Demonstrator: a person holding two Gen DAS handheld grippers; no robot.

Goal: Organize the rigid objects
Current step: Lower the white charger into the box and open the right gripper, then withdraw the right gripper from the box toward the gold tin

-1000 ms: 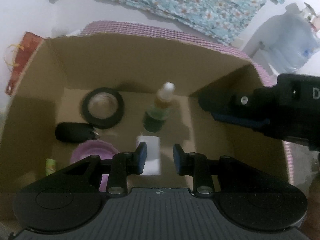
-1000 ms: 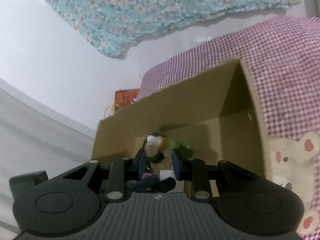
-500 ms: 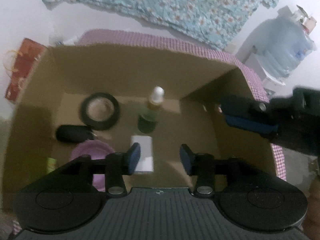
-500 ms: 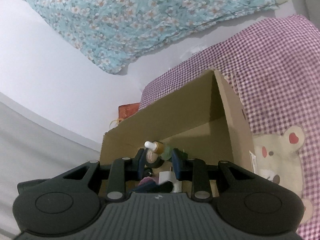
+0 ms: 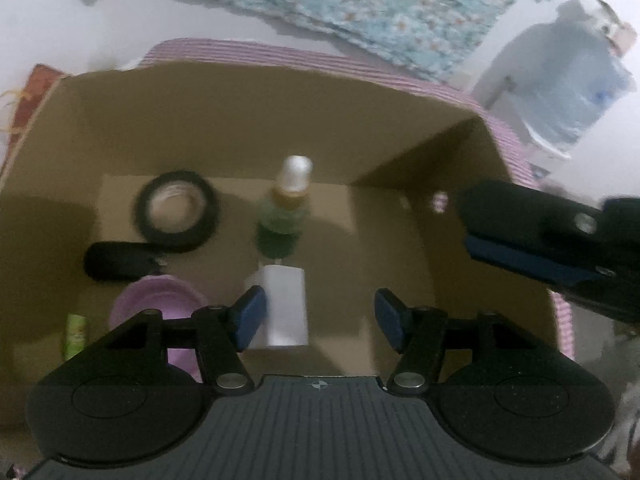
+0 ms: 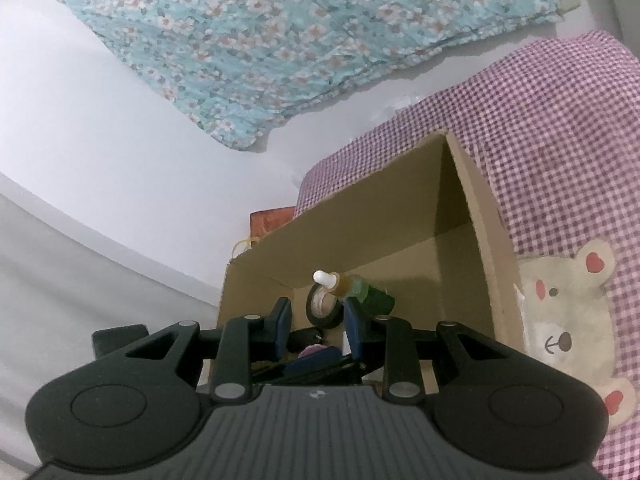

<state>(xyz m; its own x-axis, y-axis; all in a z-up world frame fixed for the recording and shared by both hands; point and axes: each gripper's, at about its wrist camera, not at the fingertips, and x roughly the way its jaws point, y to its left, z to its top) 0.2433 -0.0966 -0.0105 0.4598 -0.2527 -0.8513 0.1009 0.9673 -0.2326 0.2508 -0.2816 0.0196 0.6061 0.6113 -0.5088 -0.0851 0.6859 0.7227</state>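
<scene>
Left hand-held gripper [image 5: 318, 316]: nearest the lens, tilted steeply down into the cardboard box [image 5: 240, 120]; its jaws are opening, with nothing pressed between the blue pads; the white block only overlaps the left pad from behind.
Right hand-held gripper [image 6: 314, 326]: one, held at a shallower tilt over the near rim of the box; in the left view it enters at 3 o'clock [image 5: 540, 236]; jaws narrowly parted, with nothing pinched between them.
Things in the box, counted: six, all on the floor of the box.
White block [image 5: 282, 308]: one, nearest, at 6 o'clock on the box floor.
Purple lid [image 5: 152, 304]: one, at 8 o'clock, partly behind the left finger.
Green tube [image 5: 75, 334]: one, small, at the left wall, 8 o'clock.
Black cylinder [image 5: 116, 260]: one, lying flat, just beyond the purple lid.
Tape roll [image 5: 178, 210]: one, black, lying flat at 10 o'clock, touching the black cylinder.
Dropper bottle [image 5: 286, 208]: one, green with a white cap, upright at centre, just beyond the white block.
Open room: the right half of the box floor is bare.
Edges: four upright walls; the far wall backs onto a checked purple cloth [image 6: 540, 120].
Farthest: one floral fabric [image 6: 300, 32] and one water jug [image 5: 560, 80] at 2 o'clock.
</scene>
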